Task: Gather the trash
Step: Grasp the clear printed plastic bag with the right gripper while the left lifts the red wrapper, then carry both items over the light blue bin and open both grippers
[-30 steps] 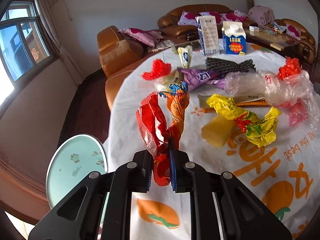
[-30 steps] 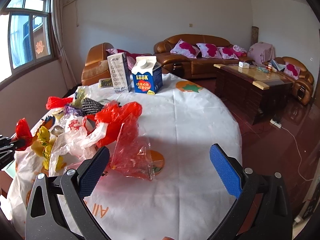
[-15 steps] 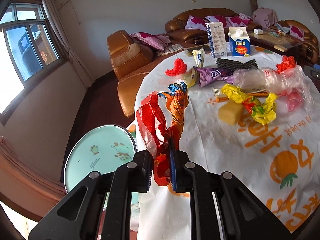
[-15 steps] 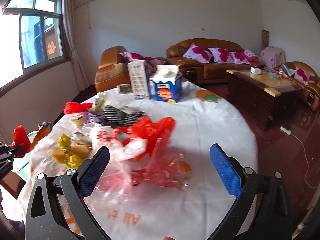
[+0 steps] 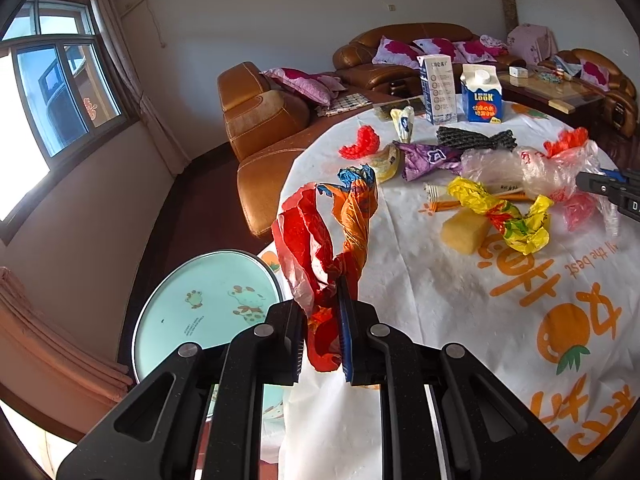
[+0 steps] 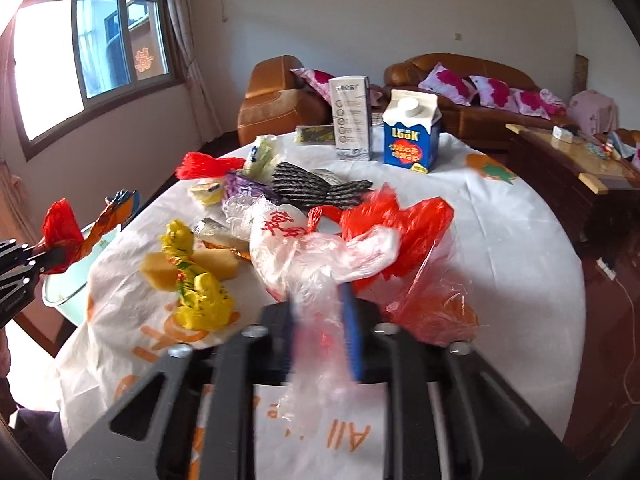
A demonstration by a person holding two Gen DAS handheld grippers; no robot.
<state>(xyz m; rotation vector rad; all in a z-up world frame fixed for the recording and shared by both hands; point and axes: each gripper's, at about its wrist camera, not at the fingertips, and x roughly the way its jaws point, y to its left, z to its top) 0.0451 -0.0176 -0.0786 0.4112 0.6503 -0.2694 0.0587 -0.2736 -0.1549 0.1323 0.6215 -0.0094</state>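
My left gripper [image 5: 324,336] is shut on a crumpled red and orange wrapper [image 5: 332,236], held in the air over the table's left edge, beside a round pale-green bin [image 5: 200,304] below. It also shows in the right wrist view [image 6: 60,256]. My right gripper [image 6: 324,332] is shut on a clear plastic bag with red print [image 6: 316,256] lying on the table. Other trash lies on the white tablecloth [image 5: 460,320]: a yellow wrapper [image 5: 500,212], a yellow sponge [image 5: 464,232], a purple wrapper [image 5: 428,160], a red bag [image 6: 404,220].
Two cartons stand at the far side: a grey one [image 5: 438,88] and a blue LOOK one [image 5: 482,94]. A black netted wrapper [image 5: 476,140] and red netting [image 5: 360,146] lie near them. Brown leather sofas [image 5: 260,120] and a wooden coffee table [image 6: 572,168] stand beyond.
My right gripper went from wide open to shut on the clear plastic bag. My left gripper drew back off the table toward the pale-green bin, still holding the wrapper.
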